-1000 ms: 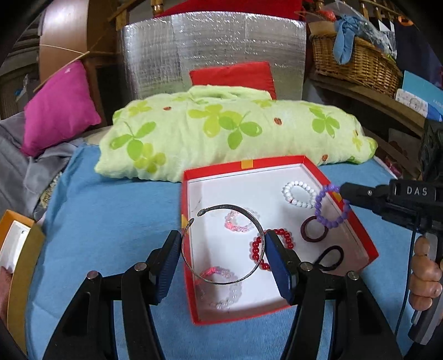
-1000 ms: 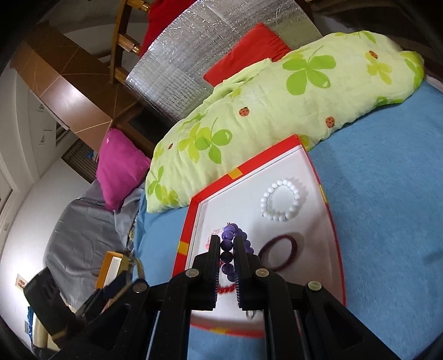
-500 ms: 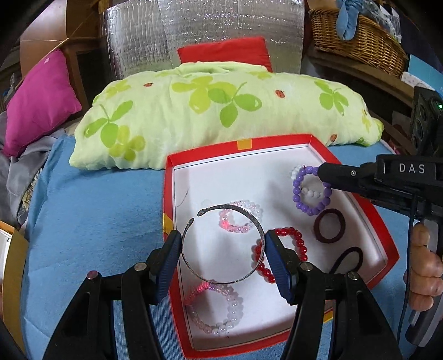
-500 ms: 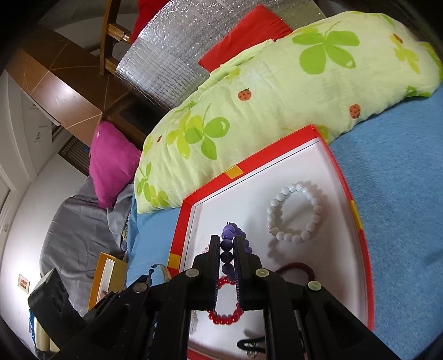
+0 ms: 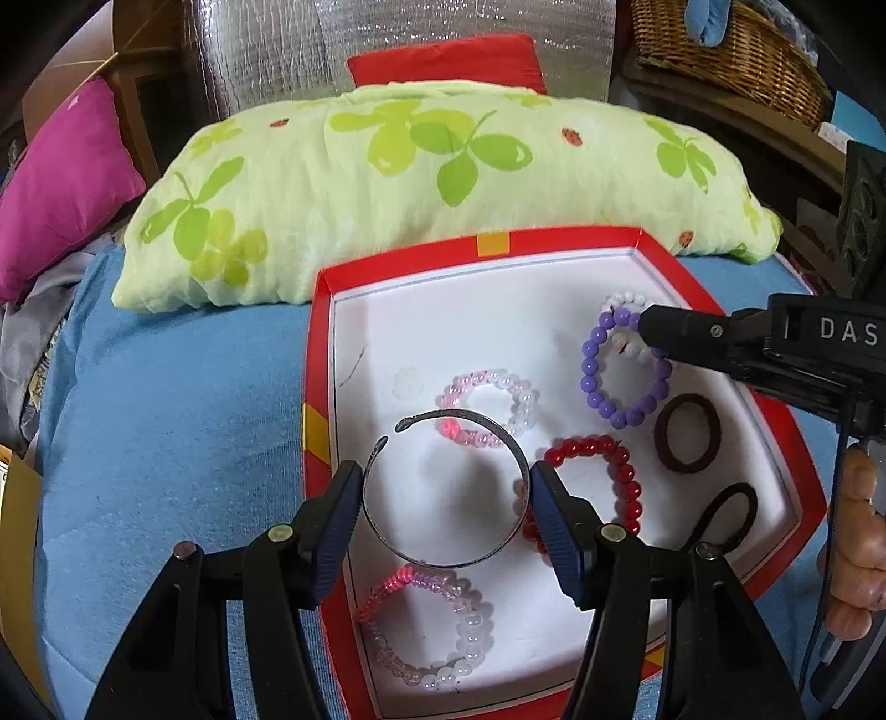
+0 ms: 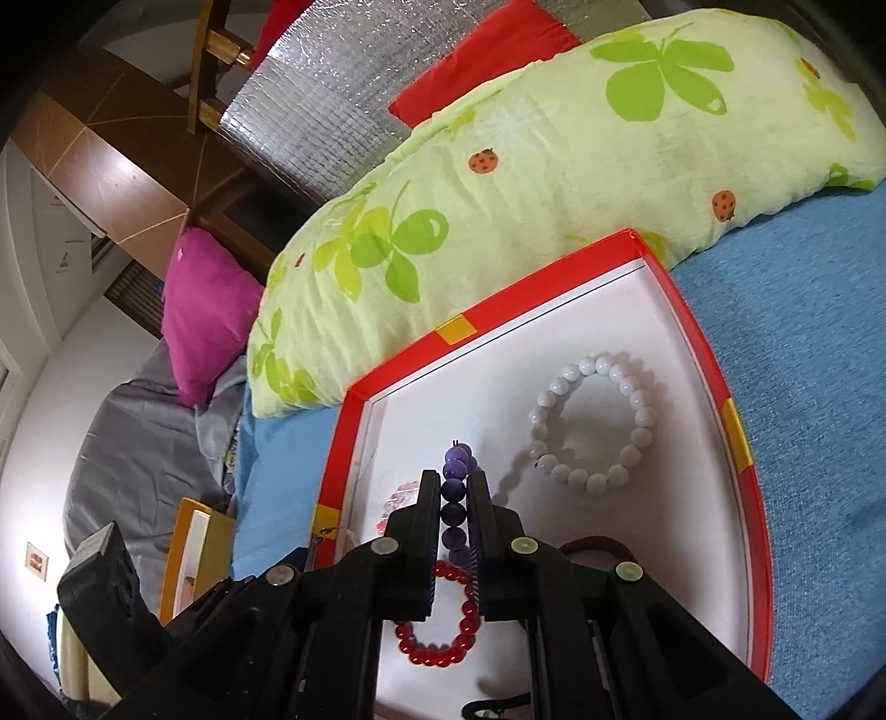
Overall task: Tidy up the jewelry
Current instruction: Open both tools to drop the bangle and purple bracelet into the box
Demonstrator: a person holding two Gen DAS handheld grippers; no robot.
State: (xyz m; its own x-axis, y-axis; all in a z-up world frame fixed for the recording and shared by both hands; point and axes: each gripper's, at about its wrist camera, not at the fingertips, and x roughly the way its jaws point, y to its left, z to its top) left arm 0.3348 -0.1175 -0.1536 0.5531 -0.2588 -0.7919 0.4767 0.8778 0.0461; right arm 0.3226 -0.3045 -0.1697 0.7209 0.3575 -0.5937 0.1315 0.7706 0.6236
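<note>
A red box with a white floor lies on the blue bed. My left gripper is shut on a silver open bangle, its blue pads pressing both sides, held a little above the box's near left part. My right gripper is shut on a purple bead bracelet. The left wrist view shows that purple bracelet hanging from the right gripper over the box's right side, in front of a white bead bracelet. A red bead bracelet lies under both.
Two pink-and-clear bracelets, a maroon hair tie and a black one lie in the box. A green-leaf pillow lies behind it, a magenta cushion far left, a wicker basket back right. A hand grips the right tool.
Both grippers have come forward and down over the box, which now fills more of each view. The purple bracelet moved from the box's right edge to above the white bracelet. Both grips are unchanged.
</note>
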